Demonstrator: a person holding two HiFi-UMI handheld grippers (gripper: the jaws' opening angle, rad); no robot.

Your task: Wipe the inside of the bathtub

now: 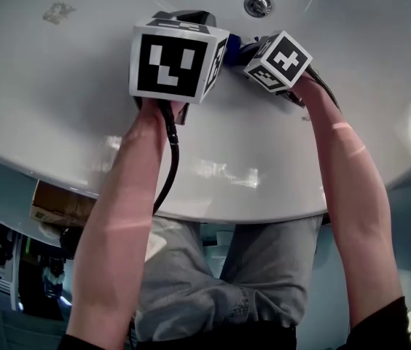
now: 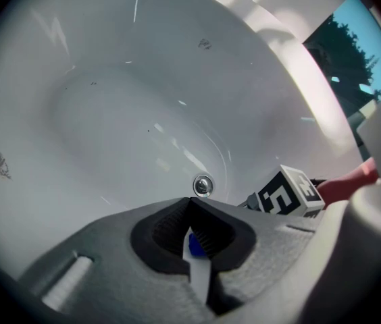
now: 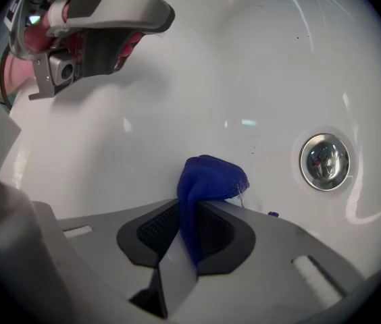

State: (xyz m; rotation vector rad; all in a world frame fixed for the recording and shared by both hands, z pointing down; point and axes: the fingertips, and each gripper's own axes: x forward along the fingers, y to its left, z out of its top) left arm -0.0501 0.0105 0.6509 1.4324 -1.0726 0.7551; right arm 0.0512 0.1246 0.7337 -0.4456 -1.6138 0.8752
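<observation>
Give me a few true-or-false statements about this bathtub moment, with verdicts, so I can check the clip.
1. The right gripper is shut on a blue cloth. True.
2. The cloth covers the drain. False: the drain is bare, and the cloth sits apart from it, to one side.
3. The left gripper has its jaws wide apart. False: the jaw tips meet.
4. A grey smudge marks the white bathtub. True.
</observation>
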